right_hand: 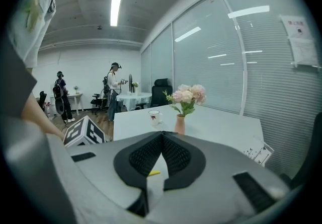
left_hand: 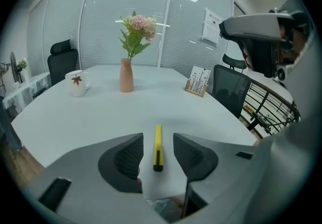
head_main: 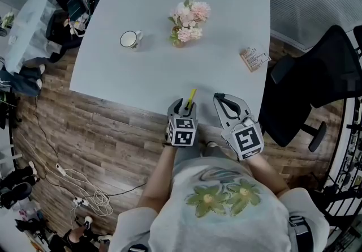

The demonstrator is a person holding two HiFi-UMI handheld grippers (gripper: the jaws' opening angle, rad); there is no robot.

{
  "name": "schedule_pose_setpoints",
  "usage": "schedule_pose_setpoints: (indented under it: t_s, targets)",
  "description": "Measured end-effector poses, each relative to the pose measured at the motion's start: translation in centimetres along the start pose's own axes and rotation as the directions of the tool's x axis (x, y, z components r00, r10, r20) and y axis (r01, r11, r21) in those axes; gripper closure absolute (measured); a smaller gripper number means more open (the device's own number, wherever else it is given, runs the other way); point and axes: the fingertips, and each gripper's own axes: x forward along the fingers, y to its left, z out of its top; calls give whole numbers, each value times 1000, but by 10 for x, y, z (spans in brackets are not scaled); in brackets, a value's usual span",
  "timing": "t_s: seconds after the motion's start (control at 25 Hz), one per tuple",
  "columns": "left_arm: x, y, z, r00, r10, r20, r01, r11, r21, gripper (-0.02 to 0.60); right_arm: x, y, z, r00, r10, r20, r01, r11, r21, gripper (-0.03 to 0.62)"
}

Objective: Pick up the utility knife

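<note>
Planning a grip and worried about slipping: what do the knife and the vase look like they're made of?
Knife: probably plastic, with a yellow body and a black end, smooth with a slight sheen. Vase: likely ceramic, pinkish-tan and matte, showing no bright glare from the lights. The look alone settles neither.

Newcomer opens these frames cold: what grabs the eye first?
The yellow utility knife at the near edge of the pale table stands out first. It lies between the left gripper's spread fingers, which do not touch it. Next comes the vase of pink flowers at mid-table, with a white mug to its left in the head view.
</note>
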Motion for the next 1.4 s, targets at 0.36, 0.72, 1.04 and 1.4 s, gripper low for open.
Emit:
schedule_pose_setpoints:
  t_s: [0.36, 0.72, 1.04, 1.4]
  targets:
    - [14, -3, -15, 998, -7, -69, 10, 999, 35, 403, -2, -3, -4, 1000, -8, -14, 8, 1000, 3, 588]
    - [25, -1, -27, 993, -4, -120, 12, 998, 62, 431, 1, -4, -11, 1000, -8, -27, 8, 1000, 3, 589]
    - [31, -2, -35, 986, 6, -164, 12, 994, 108, 442, 0, -6, -10, 1000, -13, -28, 13, 1000, 7, 588]
    - [32, -4, -36, 984, -11, -178, 32, 993, 116, 460, 0, -8, -8, 1000, -14, -25, 14, 1000, 8, 589]
